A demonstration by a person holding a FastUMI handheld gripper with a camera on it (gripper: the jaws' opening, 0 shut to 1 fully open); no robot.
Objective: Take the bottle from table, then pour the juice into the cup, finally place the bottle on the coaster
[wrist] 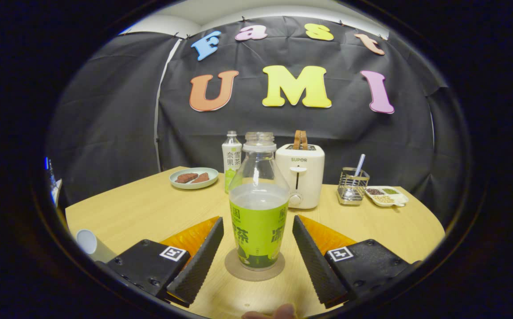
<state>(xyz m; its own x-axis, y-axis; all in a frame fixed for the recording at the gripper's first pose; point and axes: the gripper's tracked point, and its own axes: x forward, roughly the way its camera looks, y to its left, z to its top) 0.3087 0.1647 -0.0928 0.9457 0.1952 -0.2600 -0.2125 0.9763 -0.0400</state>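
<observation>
Bottle (259, 208) stands upright on the coaster (254, 266) in the lower middle of the frame, between my two fingers but touching neither. My gripper (256, 248) is spread wide, with a clear gap on each side of the green label. I judge the task is at its end: the bottle is placed and what remains is to leave it alone. To do this well, I should keep the fingers apart and pull straight back, not sideways, so no pad brushes the bottle and tips it, because it has no cap. The cup (88, 243) lies at the lower left, just beyond my left finger, and I must not knock it.

The bottle's label has big dark Chinese characters, partly turned away. The toaster (299, 177) behind, in the middle of the frame, reads "SUPOR". A second bottle (231, 161), left of the toaster, also has Chinese characters on it.
</observation>
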